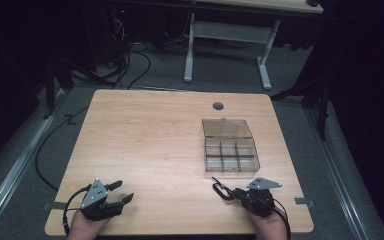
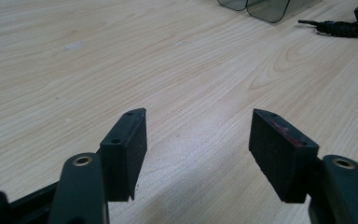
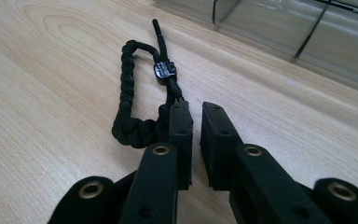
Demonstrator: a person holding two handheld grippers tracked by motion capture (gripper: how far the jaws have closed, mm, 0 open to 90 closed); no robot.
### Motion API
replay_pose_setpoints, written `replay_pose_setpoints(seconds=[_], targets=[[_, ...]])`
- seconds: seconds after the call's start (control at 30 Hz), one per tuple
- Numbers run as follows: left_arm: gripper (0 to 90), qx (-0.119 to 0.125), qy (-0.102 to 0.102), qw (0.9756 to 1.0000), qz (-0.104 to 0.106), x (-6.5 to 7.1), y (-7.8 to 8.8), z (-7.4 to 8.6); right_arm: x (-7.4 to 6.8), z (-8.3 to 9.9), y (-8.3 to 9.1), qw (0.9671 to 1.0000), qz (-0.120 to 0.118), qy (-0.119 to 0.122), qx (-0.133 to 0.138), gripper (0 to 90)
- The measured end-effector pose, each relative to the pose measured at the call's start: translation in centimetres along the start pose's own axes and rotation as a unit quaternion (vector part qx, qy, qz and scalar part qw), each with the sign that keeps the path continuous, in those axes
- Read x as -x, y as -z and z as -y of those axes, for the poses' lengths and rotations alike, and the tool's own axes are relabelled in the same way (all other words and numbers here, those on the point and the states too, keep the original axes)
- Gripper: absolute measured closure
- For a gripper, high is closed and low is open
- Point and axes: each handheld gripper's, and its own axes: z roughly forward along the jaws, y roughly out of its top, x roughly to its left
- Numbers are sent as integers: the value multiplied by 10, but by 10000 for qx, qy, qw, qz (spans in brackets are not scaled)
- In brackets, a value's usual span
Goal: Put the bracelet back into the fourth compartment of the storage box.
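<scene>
your right gripper (image 3: 193,119) sits at the near right of the table (image 1: 145,145), its jaws drawn almost together with only a thin slit between them. the black braided cord loop (image 3: 135,88) lies on the wood just at the left jaw's tip, its near end tucked against that jaw; whether the jaws actually pinch a strand i cannot tell, since the contact point is hidden behind the pad. from the high view the loop (image 1: 222,189) stretches out toward the far left of your gripper, flat on the table, which suggests it rests there under its own weight rather than being lifted.

just beyond it stands the clear compartment box (image 1: 230,150), lid swung open toward the far side, so its cells face up and are ready to take something. that open lid and the loop lying close in front of the box make it likely the cord is meant to go into one of the cells.

your left gripper (image 2: 198,135) rests at the near left, well apart from the box, jaws spread wide over bare wood and holding nothing. it looks parked there to stay out of the way, free to steady the box if it slides.
</scene>
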Motion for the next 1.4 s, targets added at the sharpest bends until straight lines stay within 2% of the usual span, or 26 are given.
replay_pose_setpoints(seconds=[0.1, 0.13, 0.2, 0.23, 0.27, 0.33, 0.47, 0.63, 0.73, 0.83, 0.87, 1.13, 1.23, 1.27, 1.3, 1.33, 1.4], targets=[[372, 1, 2, 10000, 16, 0, 0, 0, 1, -4, 0, 10000, 22, 18, -56, 802], [372, -8, 13, 10000, 43, 0, 0, 0, 2, -10, 2, 9999, 60, -45, -146, 779], [371, -11, -2, 10000, 54, 0, 0, 0, 3, -15, 2, 9995, 78, -18, -317, 753], [371, -11, -2, 10000, 54, 0, 0, 0, 3, -15, 2, 9995, 78, -18, -317, 753], [372, -7, -23, 10000, 62, 0, 0, 0, 4, -22, 1, 9982, 132, 75, -589, 719], [373, -8, -26, 10000, 74, 0, 0, 0, 4, -27, 0, 9968, 122, 37, -786, 692], [373, -7, -20, 9999, 147, -1, 0, 0, 9, -37, -1, 9921, 52, -65, -1253, 656], [373, -8, -35, 9998, 192, 0, 0, 0, 10, -48, -3, 9839, -14, 15, -1787, 622], [373, -20, -59, 9998, 194, 0, 0, 0, 11, -54, -6, 9764, -42, 106, -2157, 612], [372, -24, -61, 9998, 205, 0, 0, 0, 12, -57, -7, 9708, -36, 91, -2398, 600], [372, -21, -59, 9998, 208, 0, 0, 0, 13, -58, -8, 9699, -96, 115, -2429, 594], [373, -18, -57, 9997, 220, 0, 1, 0, 16, -64, -10, 9544, -117, 183, -2978, 560], [372, -19, -56, 9997, 219, 0, 0, 0, 15, -66, -10, 9499, -130, 176, -3118, 551], [372, -18, -57, 9998, 214, 0, 0, 0, 15, -66, -11, 9481, -159, 280, -3163, 545], [372, -18, -57, 9998, 214, 0, 0, 0, 15, -66, -11, 9474, -155, 277, -3184, 541], [372, -17, -54, 9998, 207, 0, 0, 0, 13, -68, -11, 9450, -134, 305, -3255, 533], [372, -20, -44, 9998, 210, 0, 0, 0, 12, -70, -10, 9421, -129, 361, -3333, 520]])
